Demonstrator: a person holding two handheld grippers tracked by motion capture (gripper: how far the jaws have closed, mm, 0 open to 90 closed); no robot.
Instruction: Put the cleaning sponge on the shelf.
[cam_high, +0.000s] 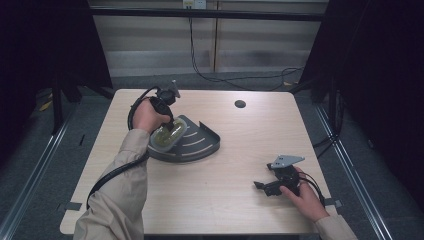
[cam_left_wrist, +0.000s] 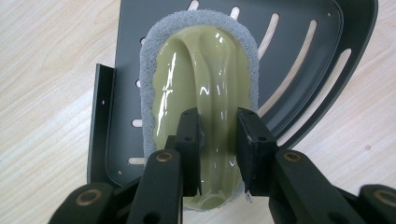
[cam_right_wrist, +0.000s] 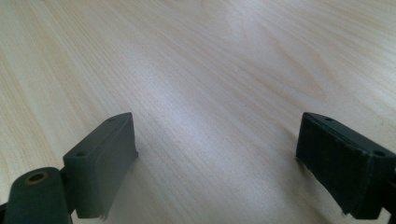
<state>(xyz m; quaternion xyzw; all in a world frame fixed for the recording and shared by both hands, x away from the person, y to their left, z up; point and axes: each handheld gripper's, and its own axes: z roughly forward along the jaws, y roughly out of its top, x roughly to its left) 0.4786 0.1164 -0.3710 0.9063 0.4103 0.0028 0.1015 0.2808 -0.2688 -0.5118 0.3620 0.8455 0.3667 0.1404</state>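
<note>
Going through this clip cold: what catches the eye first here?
The glossy olive-green scrubber with its grey pad, lying in the dark slotted corner rack left of the table's centre. The left tongs are clamped on its raised handle ridge. Near the table's front right edge, the right tongs gape open over bare wood.

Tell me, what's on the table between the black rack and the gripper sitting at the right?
Nothing: in the high view, bare table separates the black rack from the right gripper.
</note>
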